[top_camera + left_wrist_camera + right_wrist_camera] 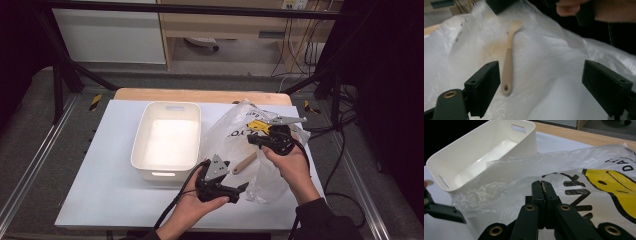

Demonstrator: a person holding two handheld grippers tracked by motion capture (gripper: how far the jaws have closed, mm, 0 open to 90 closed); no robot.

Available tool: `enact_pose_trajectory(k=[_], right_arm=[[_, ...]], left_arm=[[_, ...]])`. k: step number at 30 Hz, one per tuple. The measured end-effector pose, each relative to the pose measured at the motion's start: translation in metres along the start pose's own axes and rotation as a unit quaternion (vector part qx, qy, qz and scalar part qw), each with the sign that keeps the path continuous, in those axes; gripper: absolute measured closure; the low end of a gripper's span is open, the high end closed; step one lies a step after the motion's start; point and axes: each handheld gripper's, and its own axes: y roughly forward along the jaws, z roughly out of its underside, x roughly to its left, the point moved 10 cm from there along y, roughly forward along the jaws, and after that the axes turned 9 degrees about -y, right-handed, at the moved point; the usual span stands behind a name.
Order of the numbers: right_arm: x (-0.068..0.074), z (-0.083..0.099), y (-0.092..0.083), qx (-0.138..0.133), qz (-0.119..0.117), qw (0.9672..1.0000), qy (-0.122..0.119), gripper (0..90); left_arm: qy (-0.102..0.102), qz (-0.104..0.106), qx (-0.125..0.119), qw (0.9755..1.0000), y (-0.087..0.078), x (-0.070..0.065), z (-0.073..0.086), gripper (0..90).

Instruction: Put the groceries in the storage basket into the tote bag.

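Spatula point(244, 163) handle is poking out of the mouth of the plastic bag point(235, 137) in the high view, lying on the worktop point(100, 190) just right of the white bin point(167, 135). The right tongs point(256, 140) are pinching the bag's upper film, seemingly lifting it so that the mouth is gaping toward the person. The left tongs point(240, 192) are hovering near the bag's lower edge, spread, holding nothing.

Looking along the left tongs point(541, 85), the spatula point(508, 67) is lying on the film between and beyond the two black pads, untouched by either; its blade end is resting deeper in the bag under translucent plastic. The wide gap is probably being kept so the handle can be taken.

Looking along the right tongs point(544, 187), the pads are pressing together on a fold of the bag point(579, 182), whose yellow print is stretching off to the right. The bin point(481, 152) is standing open and empty behind, likely waiting as a place for what comes out.
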Motion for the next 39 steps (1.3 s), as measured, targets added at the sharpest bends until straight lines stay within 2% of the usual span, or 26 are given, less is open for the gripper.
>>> enact_pose_trajectory(k=[3,8,14,18,22,28,30,32,37,39], right_arm=[[0.000,0.003,0.002,0.001,0.000,1.0000,-0.001,90.0],[0.003,0.011,0.003,0.004,-0.003,1.0000,0.001,90.0],[0.005,0.030,0.008,0.007,-0.009,0.9999,0.012,90.0],[0.005,0.041,0.012,0.006,-0.011,0.9997,0.019,90.0],[0.008,0.051,0.012,0.003,-0.010,0.9998,0.016,90.0],[0.013,0.063,0.013,0.008,-0.010,0.9998,0.017,90.0],[0.013,0.067,0.014,0.010,-0.008,0.9998,0.012,90.0],[0.016,0.070,0.014,0.012,-0.009,0.9997,0.016,90.0],[0.020,0.082,0.017,0.026,-0.010,0.9995,0.013,90.0],[0.022,0.084,0.018,0.030,-0.011,0.9994,0.016,90.0]], left_arm=[[-0.016,-0.003,-0.007,0.9998,-0.005,0.007,-0.006,14.7],[-0.018,-0.017,-0.016,0.9996,-0.013,0.018,-0.015,13.5],[-0.031,-0.041,-0.025,0.9984,-0.024,0.036,-0.025,13.6],[-0.037,-0.062,-0.022,0.9972,-0.032,0.049,-0.029,13.7],[-0.038,-0.079,-0.022,0.9959,-0.040,0.064,-0.031,13.7],[-0.049,-0.103,-0.040,0.9927,-0.056,0.083,-0.041,13.8],[-0.047,-0.115,-0.039,0.9915,-0.061,0.090,-0.041,13.8],[-0.054,-0.123,-0.036,0.9903,-0.065,0.096,-0.040,13.7],[-0.048,-0.136,-0.022,0.9892,-0.071,0.107,-0.036,13.3],[-0.052,-0.139,-0.020,0.9887,-0.072,0.110,-0.033,13.2]])
